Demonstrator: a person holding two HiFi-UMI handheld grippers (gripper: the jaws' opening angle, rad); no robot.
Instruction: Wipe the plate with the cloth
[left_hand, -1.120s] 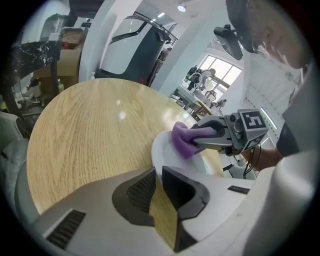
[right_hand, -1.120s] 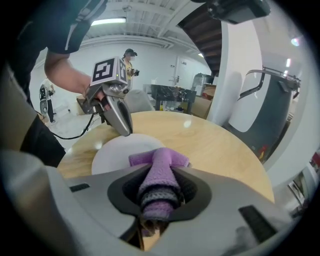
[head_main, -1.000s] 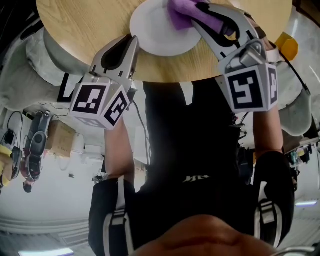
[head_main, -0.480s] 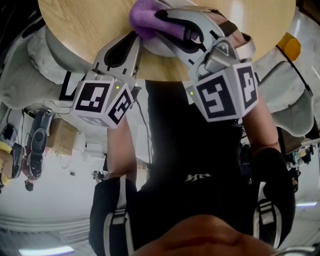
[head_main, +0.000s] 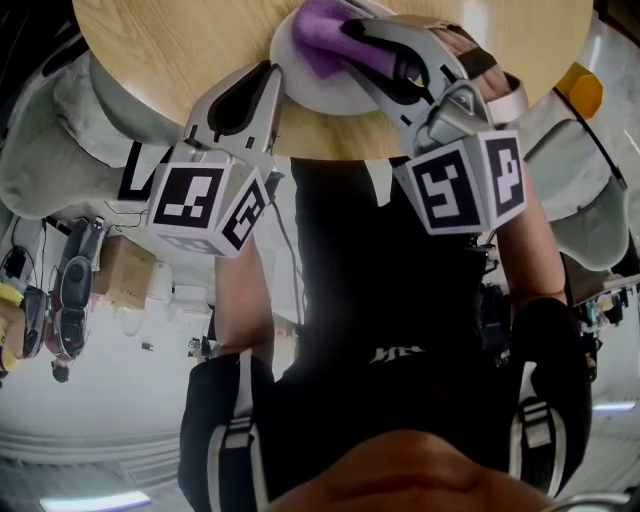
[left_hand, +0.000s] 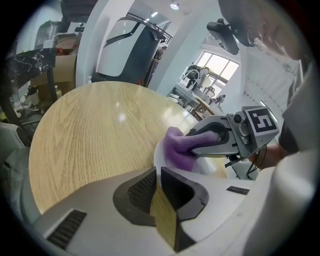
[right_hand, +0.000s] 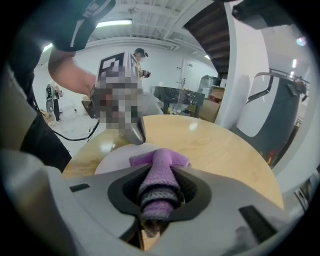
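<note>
Clamping the purple cloth (right_hand: 159, 192) in the right gripper (right_hand: 159, 172), jaws closed tight on a bunched fold, with the free end mushrooming out past the tips. Pressing that free end down onto the white plate (head_main: 325, 95), over its far-left part as the head view gives it, just beyond the tips of the other gripper.

Pinching the plate's near-left rim, by the look of it, in the left gripper (left_hand: 158, 171). Jaws having just been closing, now almost together, with the thin white rim running in between the tips and only a sliver of wood showing through the wedge behind them. Bracing on that side, not wiping.

Working on a plate lying flat close to the near edge of the round wooden table (head_main: 160, 50), with both grippers reaching in from the near side and angling downward.

Judging from this, being in the middle of the wipe itself: cloth down on the plate, plate held against sliding. Much of the plate's right side hiding under the right gripper in the head view, so not telling how much of it has been covered.

Next, probably needing a sweep of the cloth across toward the right and near parts of the plate. Calling for even downward pressure, a flat stroke staying inside the rim, and a firm left pinch, the plate sitting so near the table's edge.
</note>
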